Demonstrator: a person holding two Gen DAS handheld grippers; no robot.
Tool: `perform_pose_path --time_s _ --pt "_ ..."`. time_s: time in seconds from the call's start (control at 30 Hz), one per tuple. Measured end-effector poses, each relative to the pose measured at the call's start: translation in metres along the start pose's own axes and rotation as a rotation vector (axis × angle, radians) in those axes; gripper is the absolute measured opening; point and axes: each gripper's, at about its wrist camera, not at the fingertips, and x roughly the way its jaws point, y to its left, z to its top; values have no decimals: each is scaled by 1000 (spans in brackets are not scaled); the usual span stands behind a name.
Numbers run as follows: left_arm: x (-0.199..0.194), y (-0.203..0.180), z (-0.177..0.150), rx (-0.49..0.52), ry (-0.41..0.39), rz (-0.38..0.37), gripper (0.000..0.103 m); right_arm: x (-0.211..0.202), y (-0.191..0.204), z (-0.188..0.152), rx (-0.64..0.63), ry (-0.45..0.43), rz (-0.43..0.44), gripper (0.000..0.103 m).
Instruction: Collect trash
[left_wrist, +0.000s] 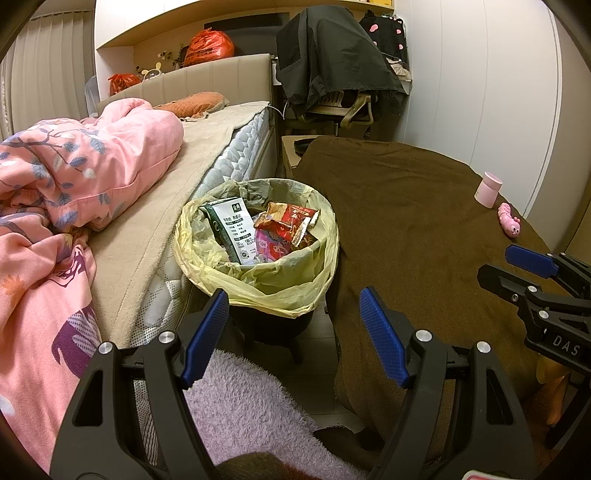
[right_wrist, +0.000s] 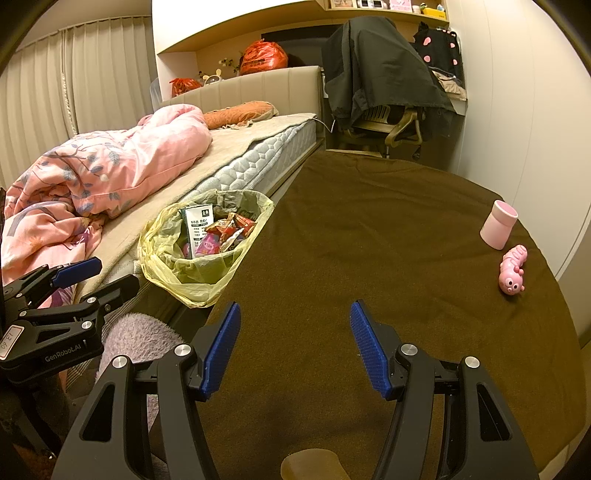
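Observation:
A black trash bin with a yellow liner (left_wrist: 207, 243) stands between the bed and the brown-covered table; it also shows in the right wrist view (right_wrist: 162, 254). Inside lie a white-green carton (left_wrist: 231, 229), a red snack wrapper (left_wrist: 290, 221) and a pink pack (left_wrist: 271, 249). My left gripper (left_wrist: 291, 306) is open and empty, just in front of the bin. My right gripper (right_wrist: 293, 321) is open and empty above the brown table cloth (right_wrist: 369, 240). Each gripper shows at the edge of the other's view, the right one (left_wrist: 517, 264) and the left one (right_wrist: 99, 277).
A pink cup (right_wrist: 498, 223) and a pink caterpillar toy (right_wrist: 512, 269) sit at the table's right edge. The bed with a pink duvet (left_wrist: 66, 177) lies to the left. A chair draped with a dark jacket (left_wrist: 332, 62) stands behind. A fluffy lilac rug (left_wrist: 243, 406) lies below.

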Motion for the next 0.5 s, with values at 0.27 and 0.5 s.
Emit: perform_pose_path --time_s 0.27,0.5 --pt "-3 -4 0 7 -8 4 70 0 0 0 -1 -1 1 58" --pt "-4 -6 -1 24 -18 -4 70 0 0 0 0 0 2 58"
